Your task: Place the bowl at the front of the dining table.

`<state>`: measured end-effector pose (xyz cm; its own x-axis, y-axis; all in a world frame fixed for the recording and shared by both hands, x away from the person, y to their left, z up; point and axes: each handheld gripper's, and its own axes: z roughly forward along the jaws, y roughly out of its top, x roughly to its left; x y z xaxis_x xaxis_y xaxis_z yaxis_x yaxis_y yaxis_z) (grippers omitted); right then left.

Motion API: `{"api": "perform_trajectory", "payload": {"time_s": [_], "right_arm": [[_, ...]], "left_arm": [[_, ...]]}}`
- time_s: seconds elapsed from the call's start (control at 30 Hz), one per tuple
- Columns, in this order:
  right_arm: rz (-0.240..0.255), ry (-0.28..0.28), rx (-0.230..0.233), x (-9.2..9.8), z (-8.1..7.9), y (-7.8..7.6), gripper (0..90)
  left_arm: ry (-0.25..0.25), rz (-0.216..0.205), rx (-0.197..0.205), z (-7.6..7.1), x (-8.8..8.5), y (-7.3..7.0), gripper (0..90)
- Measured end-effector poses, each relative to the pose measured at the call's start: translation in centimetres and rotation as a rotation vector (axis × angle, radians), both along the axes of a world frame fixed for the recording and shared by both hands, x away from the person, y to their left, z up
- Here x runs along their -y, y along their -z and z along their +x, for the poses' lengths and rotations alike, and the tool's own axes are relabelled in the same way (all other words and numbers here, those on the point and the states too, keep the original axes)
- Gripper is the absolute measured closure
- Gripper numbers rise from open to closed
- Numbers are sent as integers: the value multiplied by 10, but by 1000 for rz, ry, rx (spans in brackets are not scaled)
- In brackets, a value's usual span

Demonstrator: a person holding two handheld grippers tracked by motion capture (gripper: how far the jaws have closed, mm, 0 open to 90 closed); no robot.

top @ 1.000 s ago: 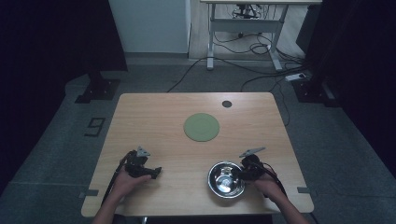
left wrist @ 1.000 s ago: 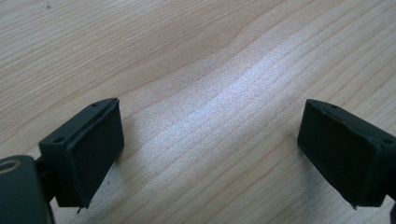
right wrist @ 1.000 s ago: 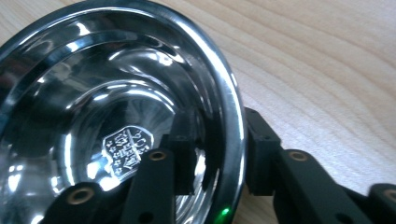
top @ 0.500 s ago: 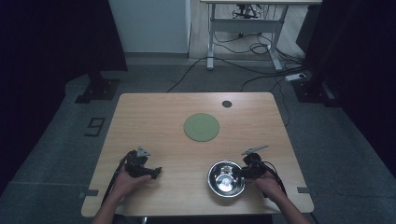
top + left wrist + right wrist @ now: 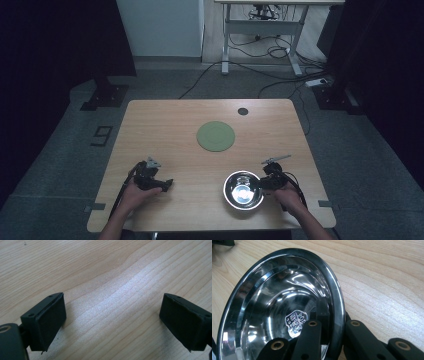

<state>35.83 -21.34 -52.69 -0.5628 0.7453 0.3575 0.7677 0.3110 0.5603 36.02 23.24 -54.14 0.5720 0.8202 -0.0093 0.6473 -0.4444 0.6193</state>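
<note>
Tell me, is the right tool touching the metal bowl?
Touching. In the right gripper view the right tool has one jaw inside and one outside the metal bowl, closed on its rim; its jaws have just been closing.

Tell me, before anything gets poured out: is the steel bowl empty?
Empty: the steel bowl shows only its bare shiny inside and a bottom stamp.
</note>
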Motion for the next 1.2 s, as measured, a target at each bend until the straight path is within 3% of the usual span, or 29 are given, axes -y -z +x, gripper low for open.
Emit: {"api": "perform_trajectory", "payload": {"time_s": [0.6, 1.2], "right_arm": [[66, 62, 50, 10, 0, -10, 871], [56, 92, 108, 10, 1, -16, 871]], "left_arm": [[2, 0, 1, 0, 1, 0, 67], [4, -2, 0, 0, 2, 0, 66]]}}
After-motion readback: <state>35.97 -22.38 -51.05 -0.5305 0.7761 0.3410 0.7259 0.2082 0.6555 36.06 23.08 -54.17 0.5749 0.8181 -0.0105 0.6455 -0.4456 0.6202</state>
